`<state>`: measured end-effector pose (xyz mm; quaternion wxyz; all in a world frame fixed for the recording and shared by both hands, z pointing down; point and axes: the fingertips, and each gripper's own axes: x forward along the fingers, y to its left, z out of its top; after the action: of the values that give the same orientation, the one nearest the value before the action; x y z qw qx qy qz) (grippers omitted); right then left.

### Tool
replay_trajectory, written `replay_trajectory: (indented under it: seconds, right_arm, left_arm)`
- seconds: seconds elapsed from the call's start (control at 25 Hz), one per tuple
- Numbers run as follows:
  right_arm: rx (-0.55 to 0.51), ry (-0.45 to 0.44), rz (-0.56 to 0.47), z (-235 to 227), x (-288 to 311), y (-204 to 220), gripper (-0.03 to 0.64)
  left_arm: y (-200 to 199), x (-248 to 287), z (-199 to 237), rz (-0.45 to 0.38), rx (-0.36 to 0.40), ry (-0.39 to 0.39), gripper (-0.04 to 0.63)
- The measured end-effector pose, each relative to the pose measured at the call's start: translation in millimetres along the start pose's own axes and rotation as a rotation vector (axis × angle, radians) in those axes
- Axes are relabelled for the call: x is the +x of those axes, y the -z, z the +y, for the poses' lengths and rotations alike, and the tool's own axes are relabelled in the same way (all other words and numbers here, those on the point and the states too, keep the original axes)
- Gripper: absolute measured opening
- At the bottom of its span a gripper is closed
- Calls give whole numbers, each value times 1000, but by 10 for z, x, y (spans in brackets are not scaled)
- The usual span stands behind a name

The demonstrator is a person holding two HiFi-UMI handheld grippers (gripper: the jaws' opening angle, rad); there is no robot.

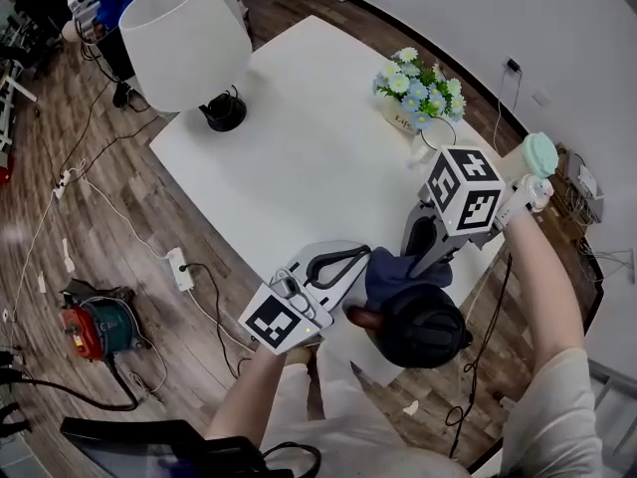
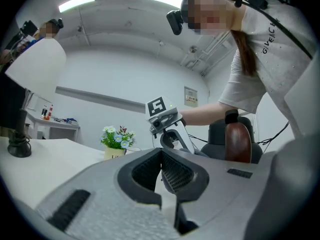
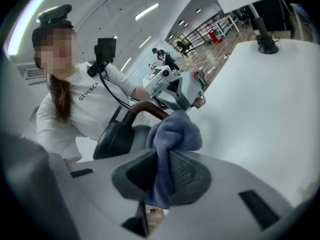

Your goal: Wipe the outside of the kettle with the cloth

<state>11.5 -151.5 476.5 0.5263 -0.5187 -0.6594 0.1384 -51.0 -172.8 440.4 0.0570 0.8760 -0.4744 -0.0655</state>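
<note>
A dark kettle (image 1: 423, 329) with a brown handle (image 1: 360, 317) stands at the near edge of the white table (image 1: 299, 157). My right gripper (image 1: 420, 265) is shut on a blue cloth (image 1: 390, 272), and the bunched cloth lies against the kettle's far upper side. The right gripper view shows the cloth (image 3: 172, 131) pinched between the pads, with the kettle (image 3: 117, 136) just behind it. My left gripper (image 1: 360, 254) sits just left of the kettle, jaws shut with nothing held. In the left gripper view the kettle handle (image 2: 237, 141) stands free to the right of that gripper (image 2: 162, 156).
A white-shaded lamp (image 1: 189, 43) stands at the table's far left corner. A pot of flowers (image 1: 418, 88) is at the far right, with a mint object (image 1: 540, 154) beyond it. Cables, a power strip (image 1: 179, 267) and a red machine (image 1: 88, 327) lie on the wooden floor.
</note>
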Motion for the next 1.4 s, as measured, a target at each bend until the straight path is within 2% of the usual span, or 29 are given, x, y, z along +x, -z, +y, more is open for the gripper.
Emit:
replay_trajectory:
  seconds: [0.12,0.52,0.64,0.76,0.84,0.92,1.04,1.2,1.4]
  right_arm:
    - [22,-25,70,-124,150,36,51]
    - [95,-84,220,-499,524,121,51]
    - [58,-4,260,-630,559,173,51]
    - [-15,127,208,-666,337,20,51]
    - [-62,172,142,-488,52,-173,51]
    - [-117,179,106,-160,-236,-370,51]
    - [-215,149,102,398,-542,-651,51]
    - [-305,10,155,892,-509,-909,51]
    - [-272,-116,295,714,-53,-863,51]
  left_arm:
    - [64,-90,-2,-2,-17,-30,8]
    - [165,-217,-53,-13,-49,-53,8]
    - [222,-250,-34,-4,-68,-77,8]
    - [283,-334,-12,2,-71,-88,8]
    - [301,-400,-16,8,-75,-97,8]
    - [286,-459,-30,10,-82,-111,8]
    - [219,-530,-59,4,-101,-133,8]
    - [154,-571,-121,-7,-81,-132,8]
    - [183,-582,-158,-6,-80,-139,8]
